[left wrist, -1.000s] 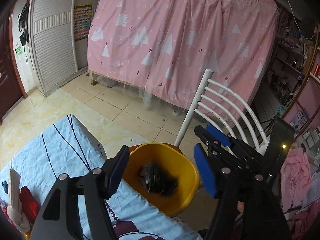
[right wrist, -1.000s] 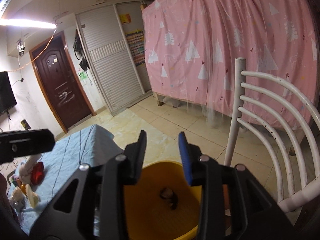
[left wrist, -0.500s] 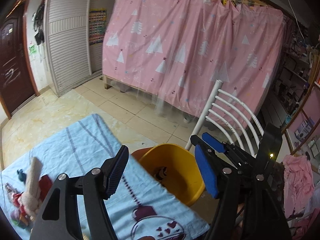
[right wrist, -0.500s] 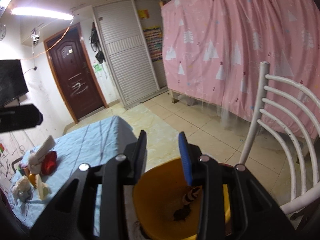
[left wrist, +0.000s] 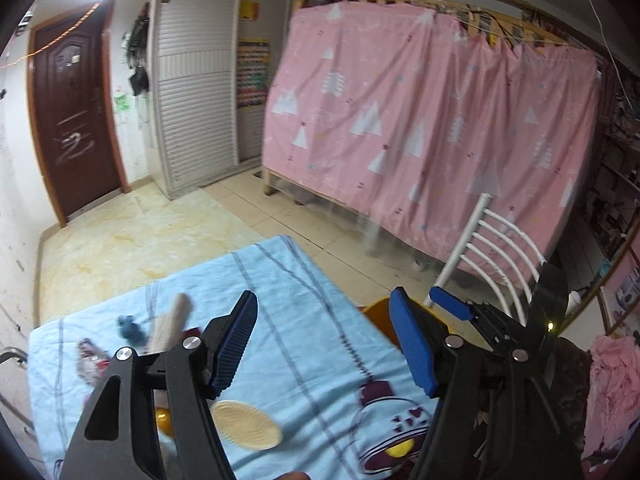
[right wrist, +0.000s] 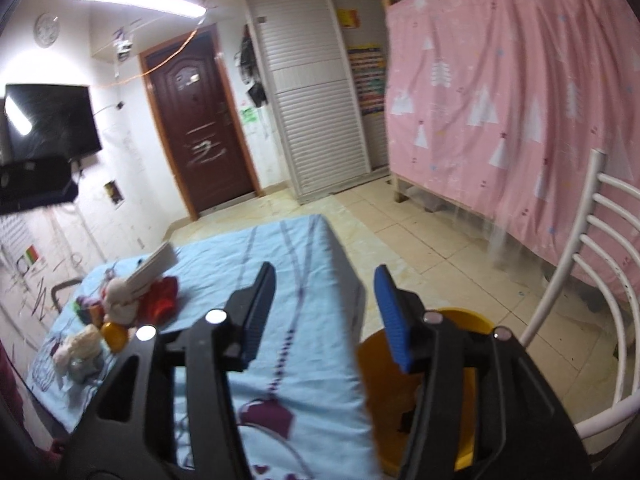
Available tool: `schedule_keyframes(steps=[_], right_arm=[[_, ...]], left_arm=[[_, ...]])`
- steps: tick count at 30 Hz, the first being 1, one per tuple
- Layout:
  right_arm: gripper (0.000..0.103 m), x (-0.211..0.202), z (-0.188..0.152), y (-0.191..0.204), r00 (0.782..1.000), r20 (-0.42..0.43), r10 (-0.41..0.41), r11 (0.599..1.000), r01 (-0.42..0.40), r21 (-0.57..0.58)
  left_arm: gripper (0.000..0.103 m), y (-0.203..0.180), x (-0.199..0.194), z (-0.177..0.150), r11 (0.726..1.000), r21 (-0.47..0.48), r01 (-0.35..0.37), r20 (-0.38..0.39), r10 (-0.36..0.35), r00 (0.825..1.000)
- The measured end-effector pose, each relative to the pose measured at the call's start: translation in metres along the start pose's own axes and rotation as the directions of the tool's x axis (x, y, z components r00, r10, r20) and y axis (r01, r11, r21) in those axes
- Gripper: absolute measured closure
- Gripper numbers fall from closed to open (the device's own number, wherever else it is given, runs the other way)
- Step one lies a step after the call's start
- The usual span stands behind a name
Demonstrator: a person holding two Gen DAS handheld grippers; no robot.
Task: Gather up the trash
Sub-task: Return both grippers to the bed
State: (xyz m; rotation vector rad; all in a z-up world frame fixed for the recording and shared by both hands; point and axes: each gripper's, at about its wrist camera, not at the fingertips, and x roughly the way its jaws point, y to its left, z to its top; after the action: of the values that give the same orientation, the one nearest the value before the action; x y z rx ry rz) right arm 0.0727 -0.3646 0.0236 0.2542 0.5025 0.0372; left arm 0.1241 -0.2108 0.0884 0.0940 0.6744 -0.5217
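Both tools swung from yellow bin (right wrist: pixel 472 324) toward blue-clothed table (left wrist: pixel 304 344), left tool (left wrist: pixel 324 344) spread empty, right tool (right wrist: pixel 324 312) just opening, empty

Table (right wrist: pixel 304 240) under light-blue striped cloth, clutter at its left end.
On the cloth: red item (right wrist: pixel 160 296), cream stuffed toy (right wrist: pixel 118 300), orange ball (right wrist: pixel 114 334), white box (right wrist: pixel 154 266), pale oval piece (left wrist: pixel 246 424). Yellow bin (right wrist: pixel 380 364) sits just off the right edge.

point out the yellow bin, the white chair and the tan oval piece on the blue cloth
yellow bin (right wrist: pixel 372 364), right wrist view, inner wall near the rim
white chair (right wrist: pixel 576 236), right wrist view, upright post of the backrest
tan oval piece (left wrist: pixel 246 426), left wrist view, middle of its ribbed top
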Motion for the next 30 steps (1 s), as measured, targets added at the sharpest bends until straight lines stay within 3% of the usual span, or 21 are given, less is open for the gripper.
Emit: schedule_keyframes(steps=[12, 19, 30], right_arm=[[0.035, 0.016, -0.006, 0.056, 0.990, -0.072, 0.122, 0.988, -0.128, -0.090], [0.026, 0.027, -0.010, 0.084, 0.980, -0.115, 0.165, 0.975, -0.179, -0.129], [0.022, 0.038, -0.021, 0.116, 0.962, -0.174, 0.211, 0.956, -0.240, -0.168]], left_arm=[[0.043, 0.066, -0.040, -0.018, 0.992, -0.060, -0.113, 0.019, 0.114, 0.993], [0.042, 0.099, -0.050, -0.042, 0.983, -0.100, -0.152, -0.015, 0.151, 0.988], [0.042, 0.142, -0.051, -0.098, 0.969, -0.143, -0.202, -0.120, 0.185, 0.975]])
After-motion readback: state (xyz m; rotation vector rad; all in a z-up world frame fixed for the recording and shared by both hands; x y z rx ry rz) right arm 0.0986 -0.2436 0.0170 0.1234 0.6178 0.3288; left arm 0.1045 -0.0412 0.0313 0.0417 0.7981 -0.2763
